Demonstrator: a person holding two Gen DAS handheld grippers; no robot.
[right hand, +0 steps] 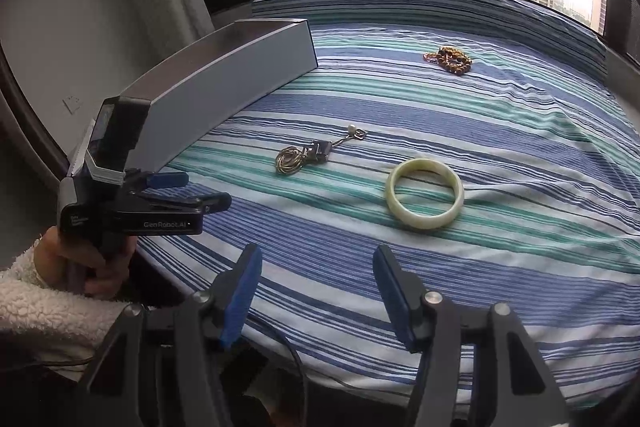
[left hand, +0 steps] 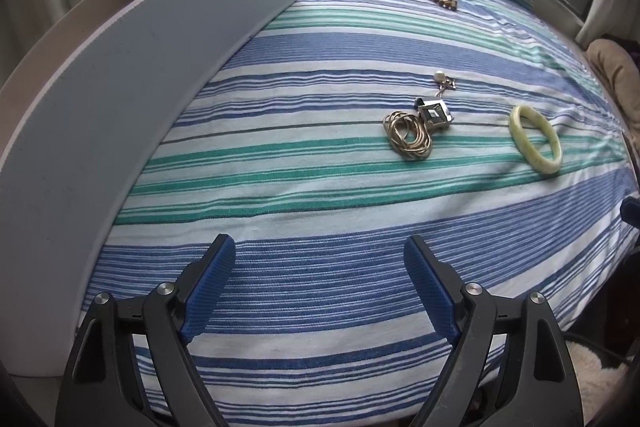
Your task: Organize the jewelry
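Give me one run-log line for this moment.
left gripper open, empty | right gripper open, empty | jade bangle, gold chain, bead bracelet on striped cloth | grey box untouched

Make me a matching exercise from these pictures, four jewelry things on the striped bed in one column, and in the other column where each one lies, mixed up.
Things:
1. jade bangle
2. amber bead bracelet
3. gold chain coil
4. pearl charm

Places:
A. farthest back, toward the window
B. nearest the right gripper, lying alone
C. beside the silver pendant, on the side toward the grey box
D. just behind the silver pendant

Pairs: 1-B, 2-A, 3-C, 4-D
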